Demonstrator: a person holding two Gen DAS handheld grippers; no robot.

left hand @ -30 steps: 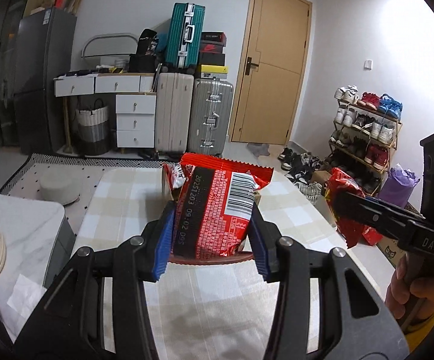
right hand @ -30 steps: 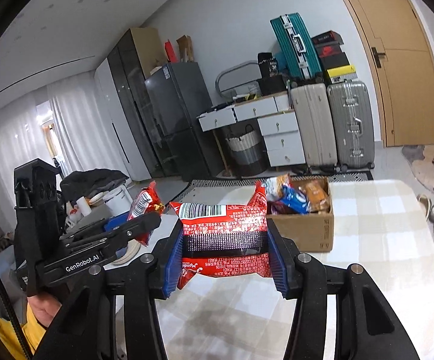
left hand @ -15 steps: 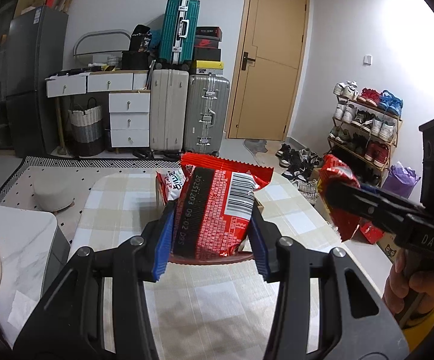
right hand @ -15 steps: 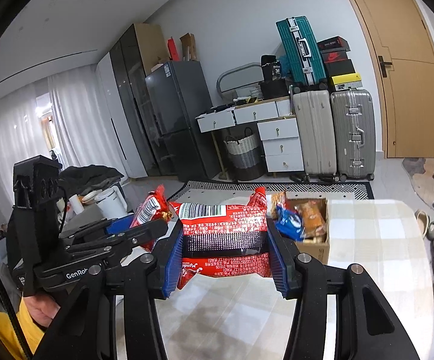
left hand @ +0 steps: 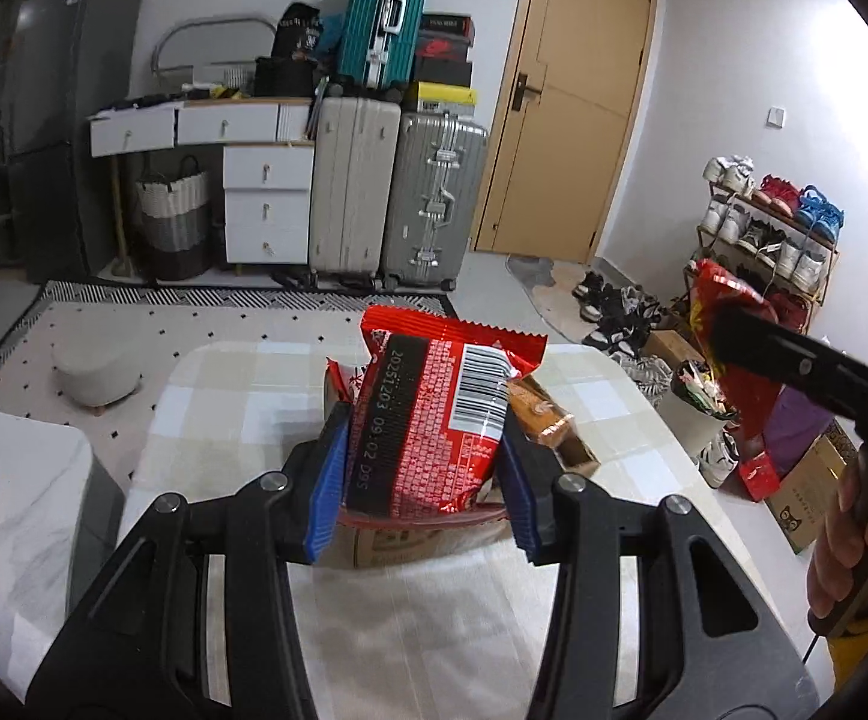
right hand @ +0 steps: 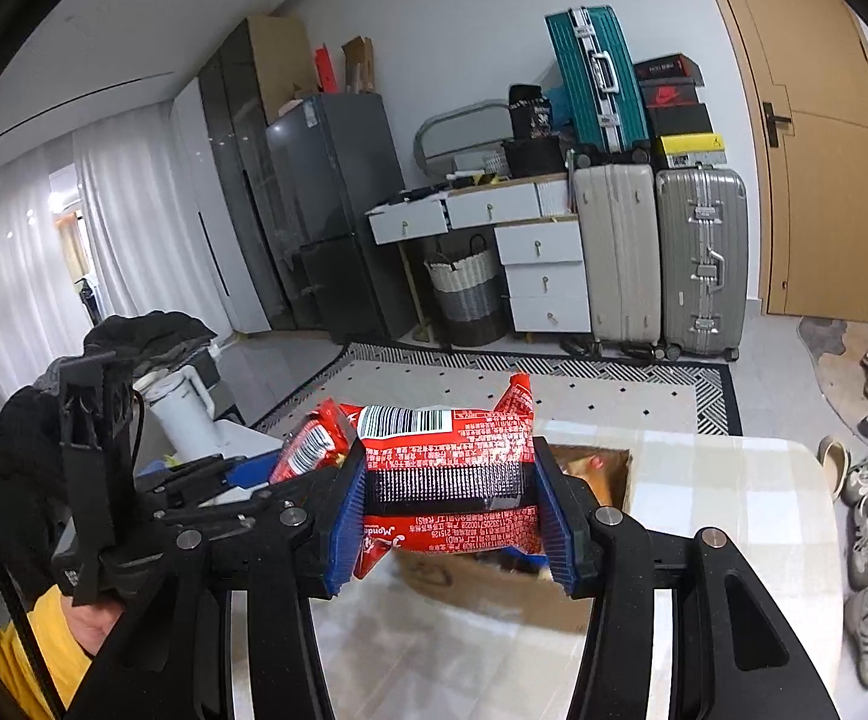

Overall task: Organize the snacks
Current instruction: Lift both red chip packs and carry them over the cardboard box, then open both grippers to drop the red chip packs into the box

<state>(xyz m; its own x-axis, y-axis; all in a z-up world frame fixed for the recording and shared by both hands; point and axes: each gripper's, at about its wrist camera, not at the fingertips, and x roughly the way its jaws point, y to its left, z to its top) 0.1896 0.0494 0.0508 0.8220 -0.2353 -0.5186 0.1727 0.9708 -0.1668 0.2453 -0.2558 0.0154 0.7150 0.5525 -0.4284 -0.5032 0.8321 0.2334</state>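
My left gripper [left hand: 422, 480] is shut on a red snack bag [left hand: 434, 414] with a barcode, held upright over a cardboard box [left hand: 572, 456] of snacks on the checked table [left hand: 206, 396]. My right gripper [right hand: 452, 510] is shut on another red snack bag [right hand: 446, 474], held sideways above the same box [right hand: 494, 588]. The left gripper and its bag [right hand: 308, 450] show at the left of the right wrist view. The right gripper's bag [left hand: 734, 348] shows at the right of the left wrist view.
A white side table [left hand: 8, 480] and kettle [right hand: 176, 414] stand left of the table. Suitcases [left hand: 398, 198], drawers [left hand: 266, 204] and a fridge [right hand: 332, 210] line the far wall. A shoe rack [left hand: 764, 228] and a bin [left hand: 698, 408] are on the right.
Both grippers have moved forward with their bags and now hang over the cardboard box. The right gripper's bag has risen in the left wrist view.
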